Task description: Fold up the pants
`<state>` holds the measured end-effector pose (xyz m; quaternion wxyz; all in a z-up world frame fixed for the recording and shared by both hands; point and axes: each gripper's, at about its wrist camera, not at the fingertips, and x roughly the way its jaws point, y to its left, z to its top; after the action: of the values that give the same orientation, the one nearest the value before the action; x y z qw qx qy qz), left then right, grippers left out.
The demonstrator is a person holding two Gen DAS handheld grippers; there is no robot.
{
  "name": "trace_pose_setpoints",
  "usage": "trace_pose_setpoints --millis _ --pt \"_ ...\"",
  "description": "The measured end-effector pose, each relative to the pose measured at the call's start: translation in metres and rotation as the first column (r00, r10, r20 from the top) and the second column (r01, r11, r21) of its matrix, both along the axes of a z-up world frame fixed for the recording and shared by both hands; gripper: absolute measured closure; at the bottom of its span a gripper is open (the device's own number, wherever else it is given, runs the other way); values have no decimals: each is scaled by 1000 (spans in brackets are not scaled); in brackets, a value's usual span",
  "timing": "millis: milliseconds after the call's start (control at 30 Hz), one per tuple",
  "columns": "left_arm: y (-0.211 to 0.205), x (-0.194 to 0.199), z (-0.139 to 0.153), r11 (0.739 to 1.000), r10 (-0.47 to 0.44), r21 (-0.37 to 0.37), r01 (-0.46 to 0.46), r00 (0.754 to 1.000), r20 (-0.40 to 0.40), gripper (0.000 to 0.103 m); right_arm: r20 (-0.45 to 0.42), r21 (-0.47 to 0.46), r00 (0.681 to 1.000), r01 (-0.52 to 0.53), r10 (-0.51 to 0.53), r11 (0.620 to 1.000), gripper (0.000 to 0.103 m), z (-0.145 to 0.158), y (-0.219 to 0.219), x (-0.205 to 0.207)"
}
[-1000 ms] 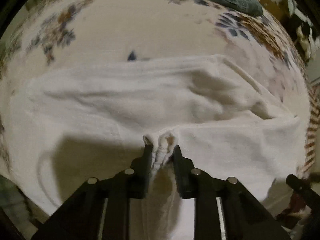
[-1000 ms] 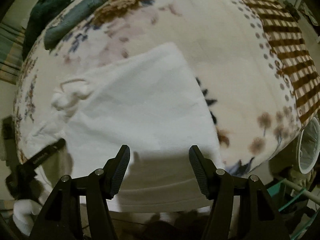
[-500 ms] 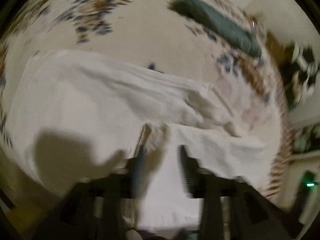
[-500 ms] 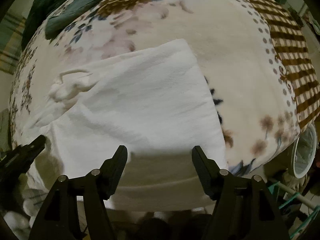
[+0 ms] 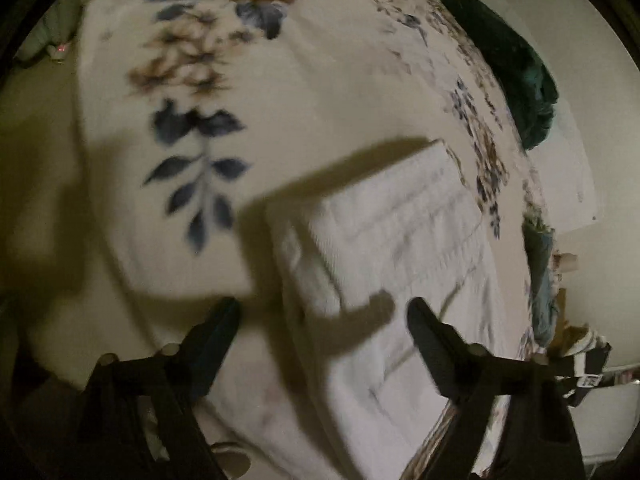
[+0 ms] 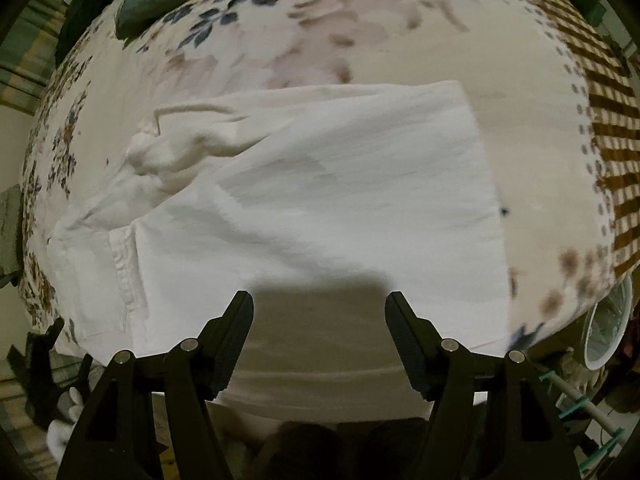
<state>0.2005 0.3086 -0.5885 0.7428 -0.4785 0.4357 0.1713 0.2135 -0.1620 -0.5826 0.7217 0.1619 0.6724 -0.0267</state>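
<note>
Soft, light white cotton pants [image 6: 320,200] on floral blanket [image 6: 400,32]; we'd pinch hem. Left gripper [image 5: 322,316], right gripper [image 6: 319,310] wide, empty.

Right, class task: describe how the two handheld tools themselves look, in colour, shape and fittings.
Both the left tool and the right tool are matte black, each with two angular, tapering fingers. The right tool's fingers have ribbed inner pads and round silver pivot pins. No cables or sleeves show.
</note>
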Motion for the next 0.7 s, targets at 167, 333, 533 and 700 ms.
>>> trace_pose_setpoints --millis 167,333,533,700 --pt "8 22 0 999 -30 42 26 996 80 24 -10 -17 1000 -16 16 1000 32 -6 12 4" --pt "10 22 -3 999 13 26 -17 989 145 31 -15 -14 1000 -23 23 1000 32 -5 18 9" --pt "2 3 1 999 43 -33 -36 970 240 66 -17 -9 1000 -13 12 1000 32 -6 22 14" --pt "15 5 -16 985 131 -143 -100 965 226 60 -19 -4 1000 -15 15 1000 32 -10 20 20"
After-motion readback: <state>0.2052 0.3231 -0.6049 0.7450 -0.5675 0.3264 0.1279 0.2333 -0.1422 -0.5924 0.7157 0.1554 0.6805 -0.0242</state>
